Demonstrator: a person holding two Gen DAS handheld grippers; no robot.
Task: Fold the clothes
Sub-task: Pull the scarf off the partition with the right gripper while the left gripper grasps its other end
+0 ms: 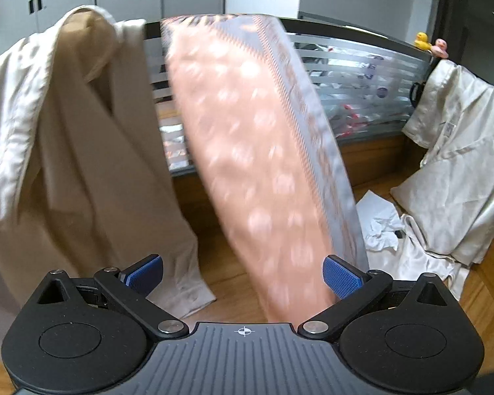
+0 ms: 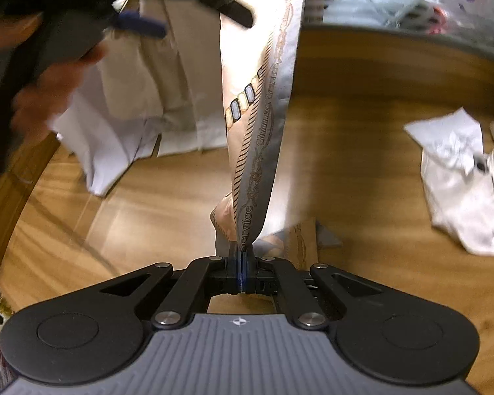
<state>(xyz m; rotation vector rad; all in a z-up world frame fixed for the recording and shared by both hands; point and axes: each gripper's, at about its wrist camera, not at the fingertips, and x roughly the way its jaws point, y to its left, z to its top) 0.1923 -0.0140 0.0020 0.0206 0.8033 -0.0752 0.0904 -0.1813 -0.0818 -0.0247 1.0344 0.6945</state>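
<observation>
Left tongs (image 1: 243, 278) gape before a hanging pink scarf (image 1: 257, 151) (blurred).

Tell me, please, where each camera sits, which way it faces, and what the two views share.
Left wrist: on the left gripper, jaws open, facing the hanging pink patterned scarf and a beige shirt; no body part shows.
Right wrist: on the right gripper, jaws shut on the scarf's grey border, facing down at the wooden tabletop; a blurred hand holding the left gripper shows upper left.
Shared: scarf, shirt, tabletop, crumpled white paper.

Black linkage claw (image 1: 243, 278) with blue ribbed pads (image 1: 342, 279), silver rivets, grey ridged body.
</observation>
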